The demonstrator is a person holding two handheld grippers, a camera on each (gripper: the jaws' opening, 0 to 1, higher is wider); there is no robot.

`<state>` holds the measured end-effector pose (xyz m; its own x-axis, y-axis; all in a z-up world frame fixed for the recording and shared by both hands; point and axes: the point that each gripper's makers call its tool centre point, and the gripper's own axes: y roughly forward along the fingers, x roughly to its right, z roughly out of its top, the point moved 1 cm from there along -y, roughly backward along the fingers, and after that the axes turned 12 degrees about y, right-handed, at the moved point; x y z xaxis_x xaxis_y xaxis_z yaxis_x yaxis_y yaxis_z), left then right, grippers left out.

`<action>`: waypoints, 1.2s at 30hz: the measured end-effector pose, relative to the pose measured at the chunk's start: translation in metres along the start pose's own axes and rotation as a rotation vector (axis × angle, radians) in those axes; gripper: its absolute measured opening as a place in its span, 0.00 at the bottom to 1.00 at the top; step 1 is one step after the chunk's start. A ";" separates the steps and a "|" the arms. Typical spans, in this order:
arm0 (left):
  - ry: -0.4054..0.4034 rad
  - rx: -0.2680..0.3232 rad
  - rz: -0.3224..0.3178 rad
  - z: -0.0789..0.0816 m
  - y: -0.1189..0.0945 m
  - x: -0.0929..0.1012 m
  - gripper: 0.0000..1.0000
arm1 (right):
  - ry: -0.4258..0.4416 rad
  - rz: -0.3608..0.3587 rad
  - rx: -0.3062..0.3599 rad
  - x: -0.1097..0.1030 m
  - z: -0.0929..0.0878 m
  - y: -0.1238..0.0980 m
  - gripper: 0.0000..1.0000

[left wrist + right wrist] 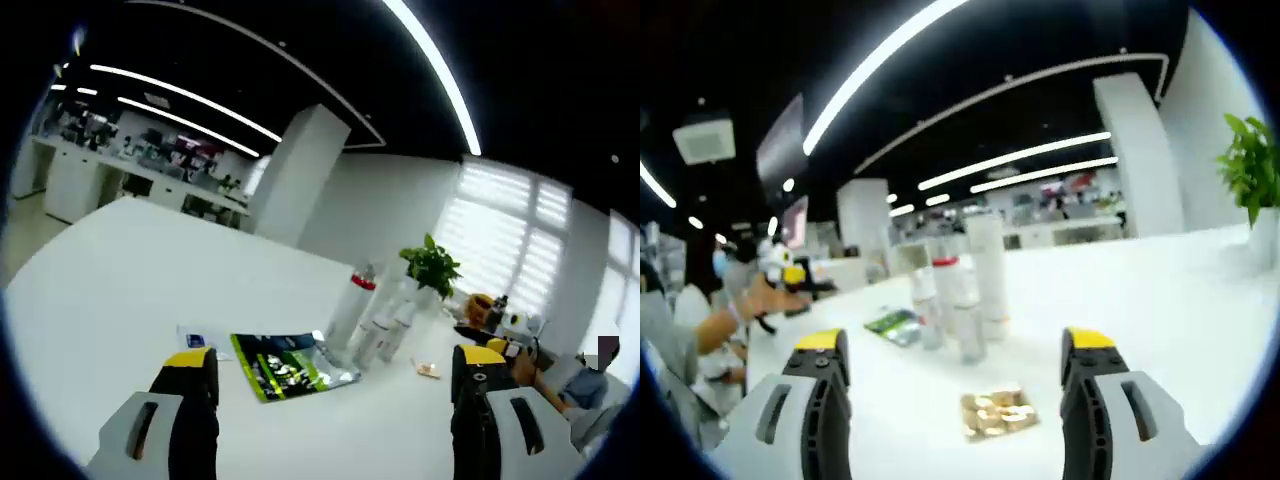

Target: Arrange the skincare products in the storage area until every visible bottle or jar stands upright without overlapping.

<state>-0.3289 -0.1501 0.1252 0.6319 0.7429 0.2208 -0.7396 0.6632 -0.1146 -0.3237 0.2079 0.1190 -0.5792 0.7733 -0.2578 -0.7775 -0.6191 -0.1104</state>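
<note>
Several white skincare bottles [378,320] stand upright in a tight group on the white table [120,270]; the tallest [350,300] has a red band. The same group of bottles [960,290] stands mid-table ahead of my right gripper [955,375], and its tallest white bottle [988,275] rises at the back. My left gripper [335,385] is wide open, low over the table, with a green sachet [290,365] lying flat between it and the bottles. The right gripper is also wide open and holds nothing.
A gold foil packet [995,412] lies flat close to my right jaws. The green sachet [892,323] lies left of the bottles. A small packet [428,368] lies right of the bottles, and a potted plant [432,268] stands behind them. A person [580,385] sits at the right.
</note>
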 end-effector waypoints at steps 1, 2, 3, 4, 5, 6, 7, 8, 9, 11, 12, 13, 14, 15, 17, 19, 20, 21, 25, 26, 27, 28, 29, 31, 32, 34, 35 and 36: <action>0.030 0.007 0.002 -0.002 -0.003 0.005 1.00 | -0.036 -0.021 -0.029 0.005 -0.008 0.002 0.86; 0.053 0.016 0.004 -0.003 -0.007 0.010 1.00 | -0.074 -0.033 -0.048 0.008 -0.014 0.003 0.84; 0.069 0.029 0.003 -0.003 -0.009 0.013 1.00 | -0.114 -0.040 -0.065 0.009 -0.020 0.004 0.82; 0.096 0.056 0.003 -0.003 -0.014 0.021 1.00 | -0.136 -0.047 -0.075 0.010 -0.024 0.005 0.78; 0.112 0.067 -0.001 -0.004 -0.019 0.027 1.00 | -0.174 -0.051 -0.095 0.010 -0.032 0.005 0.76; 0.125 0.079 -0.002 -0.005 -0.024 0.033 1.00 | -0.195 -0.047 -0.115 0.009 -0.037 0.006 0.74; 0.139 0.104 0.000 -0.005 -0.030 0.039 1.00 | -0.214 -0.038 -0.141 0.007 -0.043 0.006 0.71; 0.150 0.140 0.003 -0.004 -0.037 0.044 1.00 | -0.233 -0.029 -0.166 0.005 -0.049 0.006 0.71; 0.147 0.166 0.011 -0.003 -0.042 0.047 0.99 | -0.235 -0.027 -0.173 0.004 -0.051 0.007 0.71; 0.133 0.233 0.016 -0.003 -0.056 0.057 0.99 | -0.228 -0.025 -0.197 0.003 -0.057 0.008 0.69; 0.127 0.260 0.015 -0.005 -0.064 0.064 0.98 | -0.199 -0.034 -0.246 0.006 -0.065 0.007 0.65; 0.132 0.286 0.022 -0.010 -0.074 0.070 0.96 | -0.161 -0.045 -0.273 0.010 -0.069 0.007 0.63; 0.149 0.311 0.045 -0.013 -0.081 0.071 0.93 | -0.143 -0.045 -0.275 0.011 -0.070 0.008 0.63; 0.156 0.328 0.066 -0.015 -0.086 0.071 0.91 | -0.127 -0.043 -0.278 0.013 -0.071 0.009 0.63; 0.189 0.346 0.129 -0.024 -0.099 0.071 0.91 | -0.097 -0.058 -0.309 0.018 -0.078 0.011 0.66; 0.226 0.334 0.149 -0.030 -0.109 0.071 0.91 | -0.098 -0.069 -0.355 0.023 -0.086 0.013 0.67; 0.232 0.333 0.163 -0.031 -0.113 0.068 0.91 | -0.088 -0.092 -0.364 0.026 -0.088 0.012 0.68; 0.235 0.336 0.173 -0.032 -0.116 0.067 0.91 | -0.105 -0.079 -0.346 0.025 -0.086 0.015 0.67; 0.222 0.350 0.236 -0.040 -0.133 0.053 0.91 | -0.109 -0.084 -0.337 0.022 -0.086 0.016 0.61; 0.219 0.351 0.243 -0.043 -0.136 0.052 0.90 | -0.104 -0.085 -0.336 0.023 -0.086 0.016 0.59; 0.215 0.354 0.252 -0.046 -0.140 0.051 0.90 | -0.105 -0.083 -0.333 0.022 -0.087 0.016 0.54; 0.214 0.362 0.261 -0.045 -0.141 0.050 0.89 | -0.109 -0.089 -0.321 0.026 -0.084 0.017 0.49; 0.223 0.372 0.264 -0.042 -0.141 0.050 0.88 | -0.114 -0.094 -0.313 0.029 -0.084 0.018 0.43; 0.271 0.360 0.271 -0.041 -0.143 0.051 0.87 | -0.099 -0.094 -0.306 0.028 -0.088 0.017 0.38; 0.288 0.362 0.291 -0.039 -0.145 0.049 0.87 | -0.099 -0.095 -0.302 0.027 -0.088 0.017 0.38; 0.302 0.376 0.302 -0.036 -0.146 0.048 0.85 | -0.099 -0.092 -0.293 0.026 -0.089 0.017 0.38; 0.297 0.382 0.299 -0.035 -0.146 0.049 0.84 | -0.099 -0.090 -0.289 0.026 -0.090 0.017 0.38; 0.281 0.391 0.288 -0.035 -0.145 0.050 0.84 | -0.100 -0.088 -0.283 0.025 -0.089 0.017 0.38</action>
<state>-0.1823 -0.2058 0.1193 0.3893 0.9203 -0.0391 -0.8886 0.3864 0.2470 -0.3293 0.2049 0.0253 -0.5452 0.8264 -0.1412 -0.7345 -0.5520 -0.3947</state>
